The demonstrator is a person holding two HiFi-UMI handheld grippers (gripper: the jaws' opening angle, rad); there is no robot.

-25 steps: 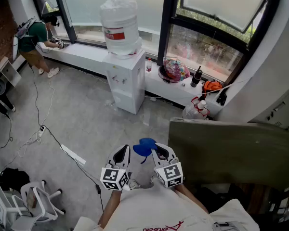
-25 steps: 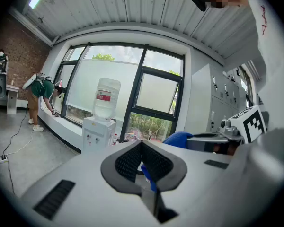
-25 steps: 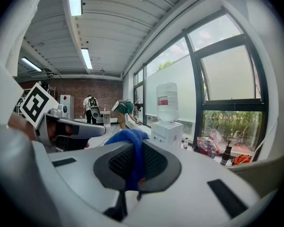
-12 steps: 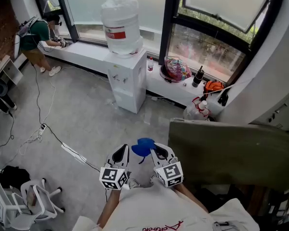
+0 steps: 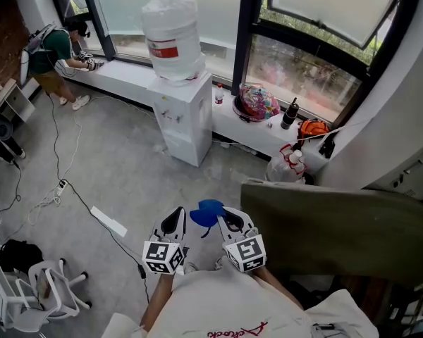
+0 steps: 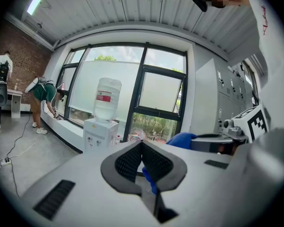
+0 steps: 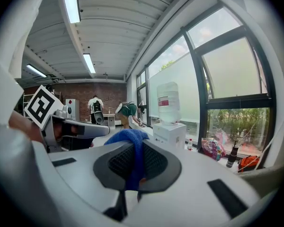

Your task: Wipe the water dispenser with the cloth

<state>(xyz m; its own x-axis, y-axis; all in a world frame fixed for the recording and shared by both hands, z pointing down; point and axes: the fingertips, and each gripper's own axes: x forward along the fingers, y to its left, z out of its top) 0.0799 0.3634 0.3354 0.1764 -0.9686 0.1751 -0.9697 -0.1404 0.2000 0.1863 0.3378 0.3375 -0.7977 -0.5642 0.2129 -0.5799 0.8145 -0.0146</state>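
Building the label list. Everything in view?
water dispenser: one, white, against the window sill
water bottle: one, clear, red label, atop the dispenser
bag: one, multicoloured, on the sill
dark bottle: one, black, right of the bag
power strip: one, white, on the floor
chair: one, white, lower left
person in green: one, far left at the sill
person in white: one, by the brick wall
cloth: one, blue, held at lower centre
left gripper: one, white, lower centre, fingers together
right gripper: one, white, lower centre, fingers shut on cloth
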